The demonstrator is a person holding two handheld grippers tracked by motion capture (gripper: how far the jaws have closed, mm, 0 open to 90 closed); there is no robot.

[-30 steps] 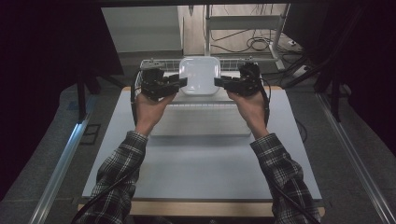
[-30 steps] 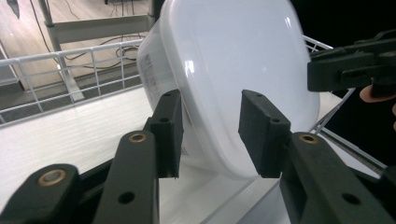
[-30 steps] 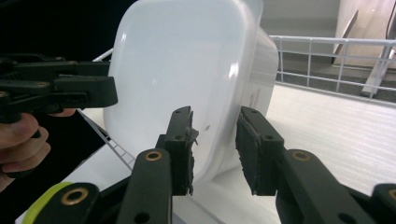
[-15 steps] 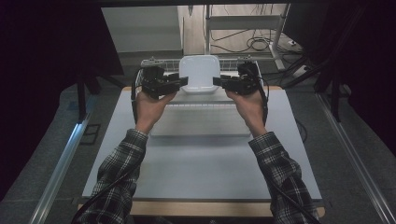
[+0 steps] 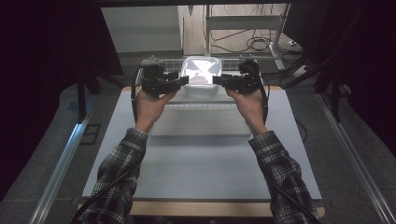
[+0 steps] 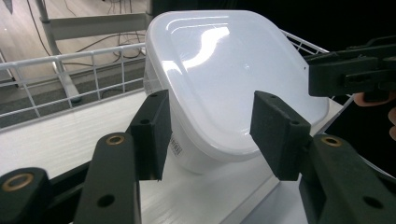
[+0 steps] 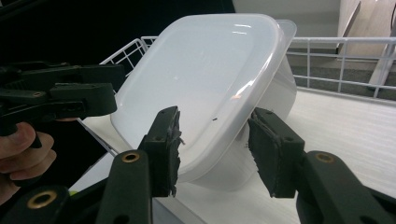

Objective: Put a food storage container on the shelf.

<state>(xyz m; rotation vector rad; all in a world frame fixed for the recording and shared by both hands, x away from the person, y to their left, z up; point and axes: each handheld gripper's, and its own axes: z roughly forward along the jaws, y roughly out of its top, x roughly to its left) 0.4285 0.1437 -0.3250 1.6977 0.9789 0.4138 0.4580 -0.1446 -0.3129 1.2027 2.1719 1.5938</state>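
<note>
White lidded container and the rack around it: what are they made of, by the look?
White lidded container: seems translucent plastic with a glossy finish; light glows through the walls and the lid carries bright reflections. White grid rack: looks like coated metal wire, thin white rods joined in a grid; the coating type can't be told.

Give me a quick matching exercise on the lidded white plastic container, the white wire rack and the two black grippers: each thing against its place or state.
Things:
1. white translucent plastic container with lid
2. white wire rack
3. left gripper
4. right gripper

Places or states:
A. jaws just opened, at the container's right edge in the high view
B. sits tilted on the white tray
C. jaws just opened, at the container's left edge in the high view
D. stands along the tray's far edge, behind the container

Pairs: 1-B, 2-D, 3-C, 4-A
</note>
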